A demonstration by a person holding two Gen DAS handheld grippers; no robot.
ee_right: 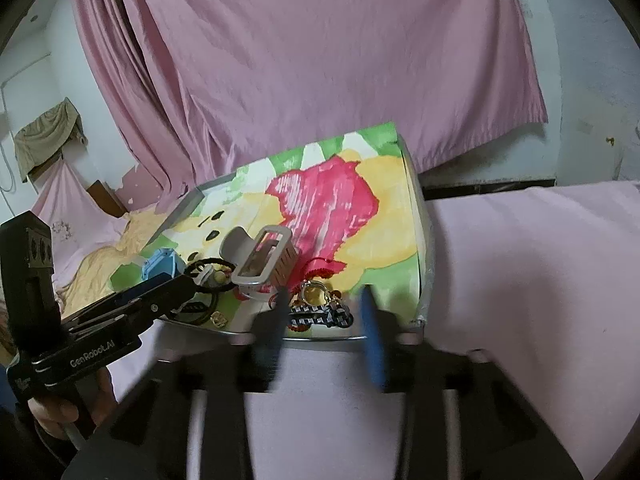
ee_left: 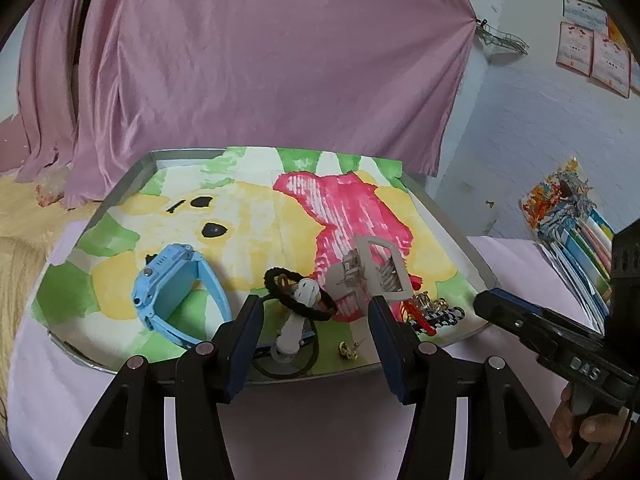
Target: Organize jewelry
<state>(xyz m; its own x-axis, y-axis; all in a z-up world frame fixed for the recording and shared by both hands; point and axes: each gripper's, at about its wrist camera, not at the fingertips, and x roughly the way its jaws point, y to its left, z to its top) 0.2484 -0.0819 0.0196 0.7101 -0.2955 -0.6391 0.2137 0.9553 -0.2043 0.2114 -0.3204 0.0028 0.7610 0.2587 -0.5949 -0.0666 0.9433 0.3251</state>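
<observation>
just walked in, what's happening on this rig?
A person holds a tool in each hand over a metal tray lined with a colourful cloth. On it lie a blue smartwatch, a black hair tie, a grey hair claw, a black-and-white bracelet and small gold pieces. The left tool and the right tool are both open at the tray's near edge, holding nothing. Sorting hasn't visibly started.

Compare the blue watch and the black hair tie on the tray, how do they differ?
The blue watch is bulky hard plastic with a boxy face, while the black hair tie is a thin soft loop. The watch stands on its edge toward the tray's left side; the hair tie lies tilted over a small white piece near the middle. The watch sits alone, the hair tie among other bits. Both rest on the colourful cloth in the tray.
</observation>
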